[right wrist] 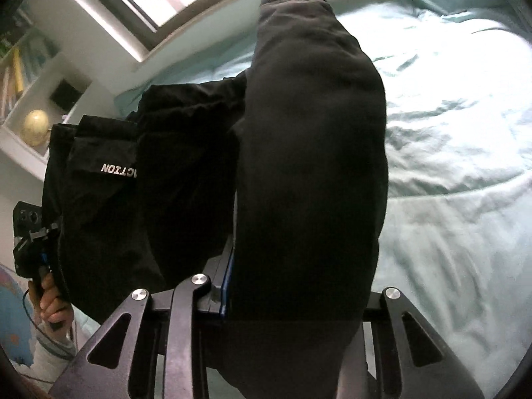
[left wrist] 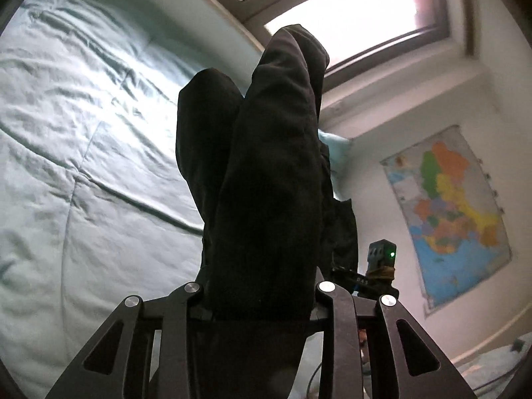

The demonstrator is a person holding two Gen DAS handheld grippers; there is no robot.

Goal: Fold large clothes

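A large black garment hangs lifted above the bed, bunched thick between the jaws of my left gripper, which is shut on it. The cloth covers the fingertips. In the right wrist view the same black garment fills the jaws of my right gripper, also shut on it. A flap with white lettering droops to the left, stretching toward the left gripper and the hand that holds it. The right gripper shows a green light beside the cloth.
Under the garment lies a bed with a rumpled pale green quilt. A window runs along its far side. A coloured map hangs on the wall. A pale pillow and a shelf with a globe stand nearby.
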